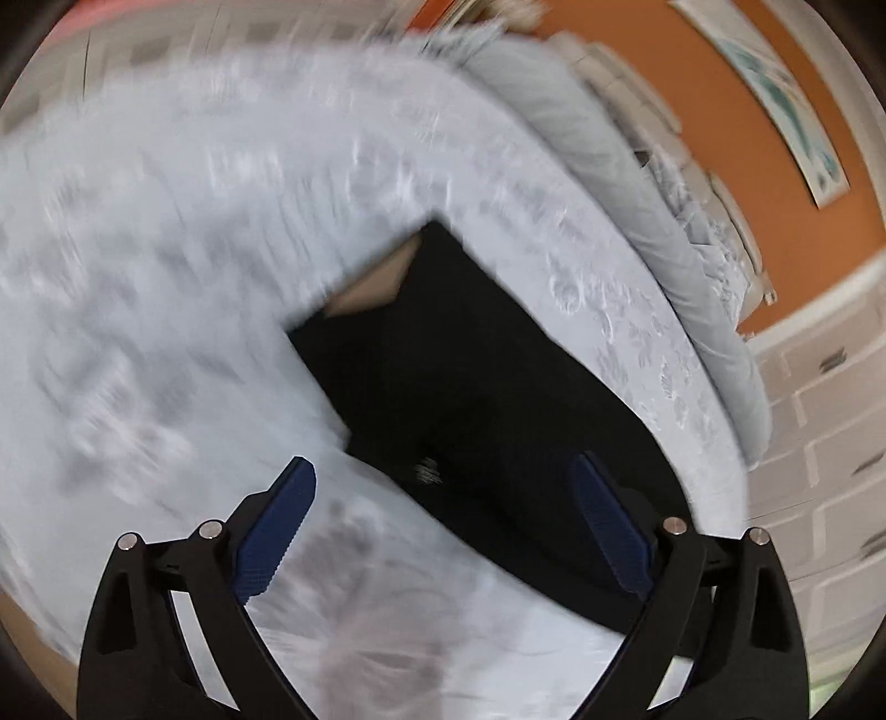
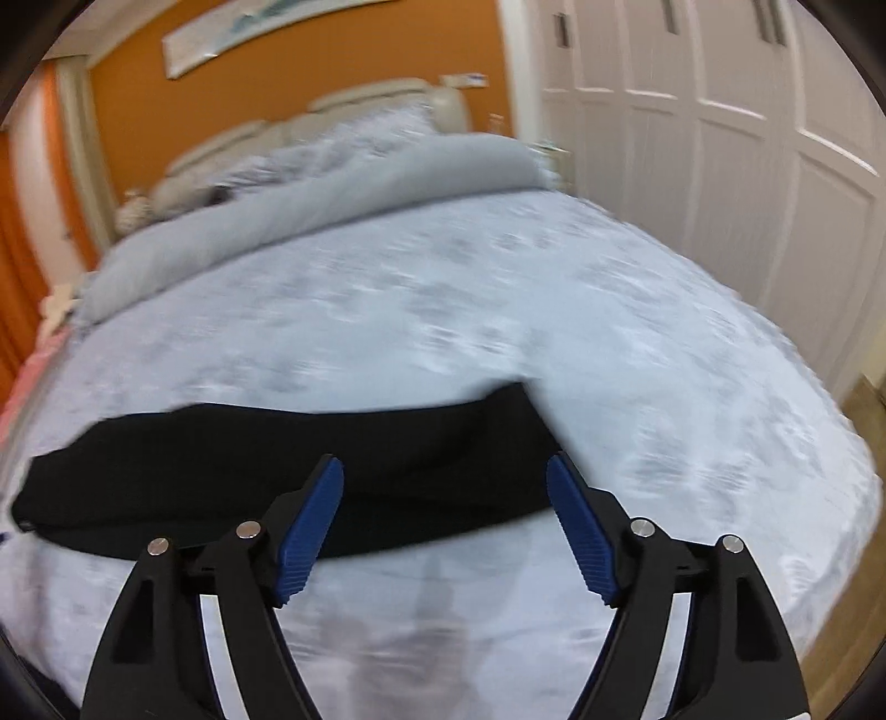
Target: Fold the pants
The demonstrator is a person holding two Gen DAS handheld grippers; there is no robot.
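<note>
A bedroom here: orange wall (image 2: pixel 343 72) behind a pale padded headboard (image 2: pixel 354 105), white panelled wardrobe doors (image 2: pixel 720 144) down the side, a framed picture (image 2: pixel 266 33) up high. The bed (image 2: pixel 554 310) fills both views, spread with a pale blue-grey patterned sheet, and a grey duvet (image 2: pixel 343 194) is bunched up toward the headboard.

On that sheet lie the black pants (image 2: pixel 277 471), already doubled into a flat dark band near the edge of the bed, with a sliver of tan lining or label showing at one end in the left view. Both cameras are blurred, so the seams are hard to read.

The left gripper (image 1: pixel 443 487) hovers over the fabric, jaws spread wide, nothing between them. The right gripper (image 2: pixel 443 482) is the same, jaws well apart above the band, empty.

How will it handle? Soft, limp and light, I'd judge. It will sag and slide on a smooth sheet. Best taken at the two corners of one short end, pinching all layers together so the fold carries over square.
</note>
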